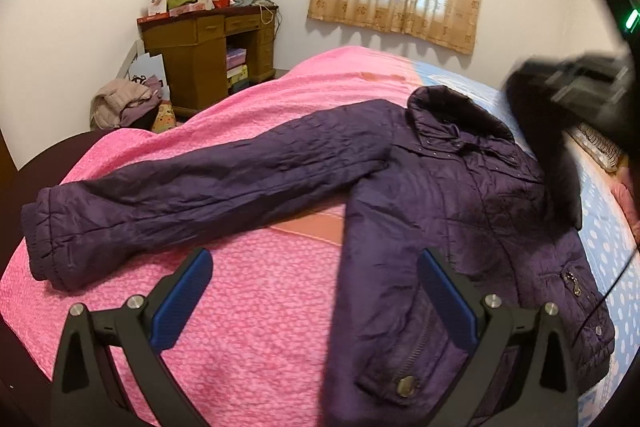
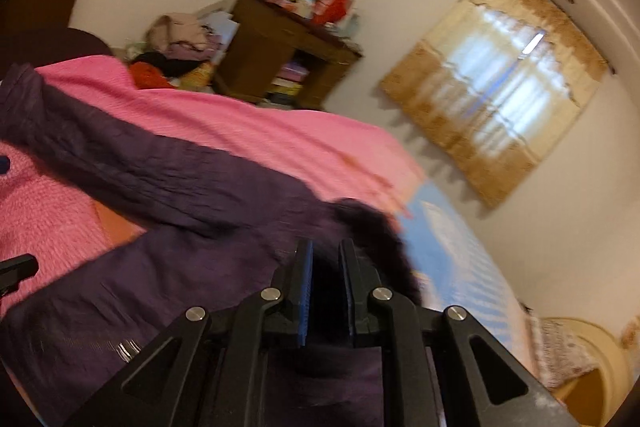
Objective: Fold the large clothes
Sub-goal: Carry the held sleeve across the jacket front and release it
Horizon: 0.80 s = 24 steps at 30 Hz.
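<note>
Purple jacket (image 1: 460,211) flat on pink blanket (image 1: 248,307), body at right, one sleeve (image 1: 192,187) stretched far out to left, cuff at left edge of bed. Long axis of sleeve runs left-right across bed. Left gripper (image 1: 316,299) wide open, empty, hovering over near hem, sleeve just beyond and leftward. Right gripper (image 2: 326,291) nearly closed, pinching dark fur-trimmed fabric (image 2: 360,227) of jacket at right side, blurred. Left gripper nearer to spread sleeve; likely next grab there.

Black tool (image 1: 314,267), blue ribbed pads (image 1: 182,297), silver screws
</note>
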Motion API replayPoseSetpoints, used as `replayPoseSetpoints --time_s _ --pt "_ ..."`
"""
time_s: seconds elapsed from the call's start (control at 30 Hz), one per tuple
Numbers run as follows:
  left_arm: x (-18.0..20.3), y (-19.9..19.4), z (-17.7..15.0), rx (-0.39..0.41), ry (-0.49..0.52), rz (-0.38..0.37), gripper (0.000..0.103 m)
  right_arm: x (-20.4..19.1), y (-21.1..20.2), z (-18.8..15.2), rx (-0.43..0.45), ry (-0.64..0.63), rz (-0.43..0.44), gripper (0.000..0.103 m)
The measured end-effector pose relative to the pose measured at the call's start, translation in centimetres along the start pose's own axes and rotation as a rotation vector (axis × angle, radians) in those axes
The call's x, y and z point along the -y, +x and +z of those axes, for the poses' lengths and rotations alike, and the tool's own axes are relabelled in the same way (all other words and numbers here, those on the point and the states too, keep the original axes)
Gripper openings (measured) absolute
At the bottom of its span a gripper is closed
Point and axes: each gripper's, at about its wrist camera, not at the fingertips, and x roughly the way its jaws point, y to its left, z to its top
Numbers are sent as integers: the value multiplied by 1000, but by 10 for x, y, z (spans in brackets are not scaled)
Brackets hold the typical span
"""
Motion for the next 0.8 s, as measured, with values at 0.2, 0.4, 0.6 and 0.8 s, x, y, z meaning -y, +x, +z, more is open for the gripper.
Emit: replayPoseSetpoints --time_s 0.2,0.4,0.6,0.8 --pt "-6 4 6 -1 43 32 103 -34 23 -60 -119 45 156 60" --pt "19 38 33 -98 60 -144 102 7 -12 -137 -171 241 164 63" --pt "77 79 61 -169 60 -316 94 27 -24 -191 -167 414 127 63" --pt "133 142 53 -304 120 -324 81 17 -15 -209 -150 438 126 63"
